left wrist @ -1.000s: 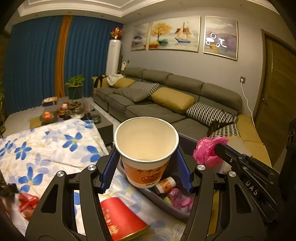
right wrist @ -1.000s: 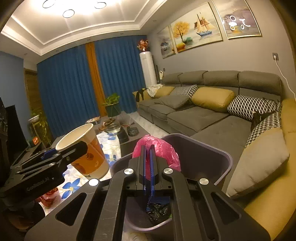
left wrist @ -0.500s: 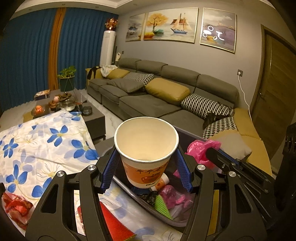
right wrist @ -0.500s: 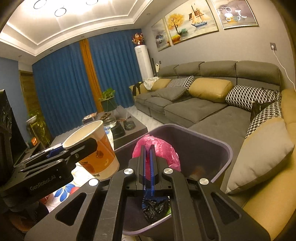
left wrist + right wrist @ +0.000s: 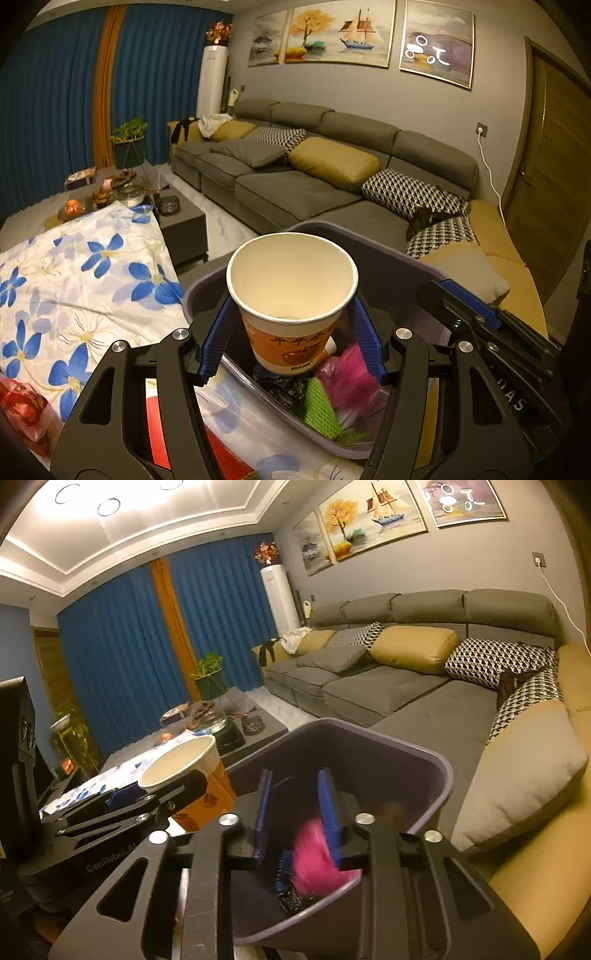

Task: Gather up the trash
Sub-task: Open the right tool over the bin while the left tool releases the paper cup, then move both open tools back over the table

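Grey sofa sections (image 5: 332,173) with mustard and patterned cushions are seen along the far wall, under three framed paintings (image 5: 354,33), with blue curtains (image 5: 122,653) at the window. Nearer, a tabletop is covered by a white cloth with blue flowers (image 5: 85,280), and a purple trash bin (image 5: 436,771) is set at its edge, beside the sofa.

A paper cup (image 5: 291,306) with an orange band is held upright by the left gripper (image 5: 291,332); its jaws are clamped on the cup's sides, and the cup is carried above the near part of the bin. Inside the bin, a green ribbed piece (image 5: 319,410), pink plastic (image 5: 351,373), dark crumpled wrappers and a small bottle are seen below the cup. A flattened red cup (image 5: 221,454) is left lying on the cloth under the left gripper, and crumpled red wrapping (image 5: 22,406) is seen at the cloth's near left edge.

The right gripper (image 5: 295,805) is held over the bin's opening. Its jaws have just been opening and now stand apart, with nothing pressed between the blue pads. A pink plastic bag (image 5: 314,853), blurred, is seen just below the right-hand pad and inside the bin; whether it touches that pad cannot be told.
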### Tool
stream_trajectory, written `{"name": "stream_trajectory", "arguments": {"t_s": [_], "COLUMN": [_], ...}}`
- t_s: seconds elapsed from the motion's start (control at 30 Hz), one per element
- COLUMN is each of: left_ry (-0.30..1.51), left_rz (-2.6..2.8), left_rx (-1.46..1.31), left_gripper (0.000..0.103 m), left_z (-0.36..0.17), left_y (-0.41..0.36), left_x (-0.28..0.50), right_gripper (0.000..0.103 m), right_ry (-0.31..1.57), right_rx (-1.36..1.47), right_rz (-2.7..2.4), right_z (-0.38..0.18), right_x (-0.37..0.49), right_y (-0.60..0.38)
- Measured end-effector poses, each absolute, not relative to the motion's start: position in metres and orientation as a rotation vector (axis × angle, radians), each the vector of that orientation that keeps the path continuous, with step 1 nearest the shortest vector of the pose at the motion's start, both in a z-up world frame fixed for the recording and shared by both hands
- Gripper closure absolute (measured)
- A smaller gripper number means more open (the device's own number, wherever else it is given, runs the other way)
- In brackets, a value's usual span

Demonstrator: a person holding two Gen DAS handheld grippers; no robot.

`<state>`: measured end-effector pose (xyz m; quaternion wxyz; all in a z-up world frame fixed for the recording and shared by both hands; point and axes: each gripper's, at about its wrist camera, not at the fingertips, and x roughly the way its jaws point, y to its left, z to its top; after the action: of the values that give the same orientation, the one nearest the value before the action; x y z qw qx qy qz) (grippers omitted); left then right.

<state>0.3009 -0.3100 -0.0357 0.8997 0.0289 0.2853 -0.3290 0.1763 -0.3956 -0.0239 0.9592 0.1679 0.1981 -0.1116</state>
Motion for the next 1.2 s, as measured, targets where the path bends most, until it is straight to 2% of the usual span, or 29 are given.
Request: {"name": "stream_trajectory", "arguments": {"t_s": [0.07, 0.2, 0.27, 0.33, 0.6, 0.77, 0.87, 0.97, 1.2], "left_ry": [0.604, 0.616, 0.623, 0.627, 0.558, 0.488, 0.466, 0.446, 0.472], "left_rz": [-0.682, -0.697, -0.694, -0.685, -0.619, -0.503, -0.411, -0.311, -0.139], "left_rx": [0.068, 0.082, 0.076, 0.055, 0.043, 0.046, 0.036, 0.026, -0.027], "left_gripper": [0.042, 0.039, 0.028, 0.023, 0.02, 0.018, 0.017, 0.017, 0.017], "left_z": [-0.039, -0.042, -0.043, -0.042, -0.023, -0.012, -0.011, -0.014, -0.031], "left_y": [-0.313, -0.318, -0.318, -0.314, -0.277, -0.22, -0.177, -0.133, -0.047], "left_x": [0.301, 0.297, 0.296, 0.295, 0.272, 0.244, 0.23, 0.215, 0.19], "right_gripper": [0.064, 0.057, 0.055, 0.054, 0.049, 0.031, 0.025, 0.022, 0.02], "right_ry": [0.393, 0.359, 0.345, 0.335, 0.314, 0.316, 0.329, 0.352, 0.42], "right_rx": [0.349, 0.365, 0.354, 0.343, 0.302, 0.259, 0.24, 0.221, 0.188], "right_rz": [-0.248, -0.29, -0.305, -0.311, -0.275, -0.22, -0.177, -0.126, -0.052], "right_z": [-0.024, -0.02, -0.017, -0.014, -0.002, -0.002, -0.004, -0.009, -0.027], "right_x": [0.17, 0.151, 0.142, 0.135, 0.109, 0.101, 0.103, 0.108, 0.125], "right_y": [-0.399, -0.402, -0.401, -0.398, -0.373, -0.342, -0.319, -0.294, -0.248]}}
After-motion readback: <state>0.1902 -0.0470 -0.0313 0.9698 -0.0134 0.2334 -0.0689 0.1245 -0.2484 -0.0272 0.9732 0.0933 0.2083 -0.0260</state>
